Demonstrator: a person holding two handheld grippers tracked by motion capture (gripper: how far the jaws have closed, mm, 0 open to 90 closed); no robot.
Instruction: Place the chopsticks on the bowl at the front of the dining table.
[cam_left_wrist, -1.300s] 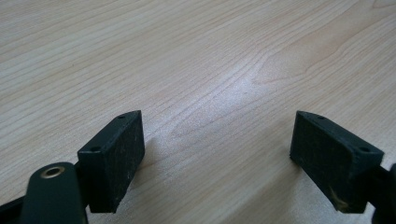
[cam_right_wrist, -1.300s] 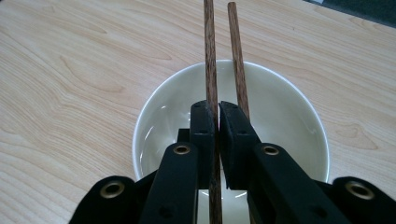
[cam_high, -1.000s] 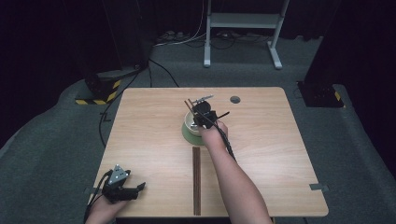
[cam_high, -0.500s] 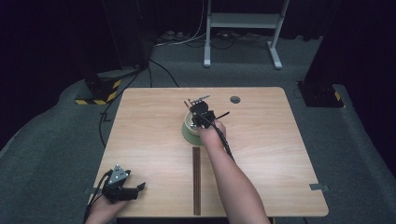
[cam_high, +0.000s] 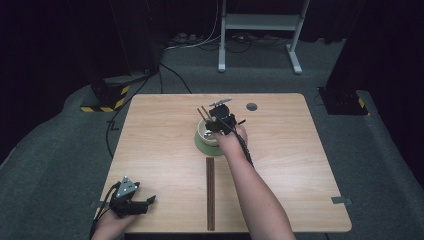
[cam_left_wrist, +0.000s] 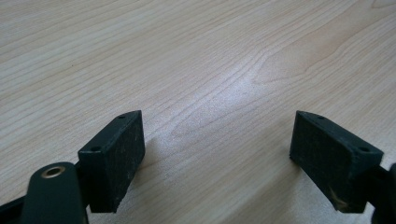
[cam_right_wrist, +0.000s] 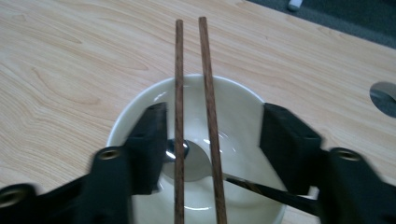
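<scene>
A white bowl sits on a green plate in the middle of the wooden table. Two brown chopsticks lie side by side across the bowl's rim, pointing away. A metal spoon with a dark handle rests inside the bowl. My right gripper hovers over the bowl; its jaws have just been opening and now stand apart on either side of the chopsticks. My left gripper rests open on the table's near left corner, with nothing between its fingers.
A long dark wooden strip lies on the table between the bowl and the near edge. A round cable hole sits at the far side. Beyond the table are a metal stand and cables on the floor.
The right gripper's jaws have spread apart over the bowl, leaving the chopsticks lying on the rim. Both hands have stayed where they were.
</scene>
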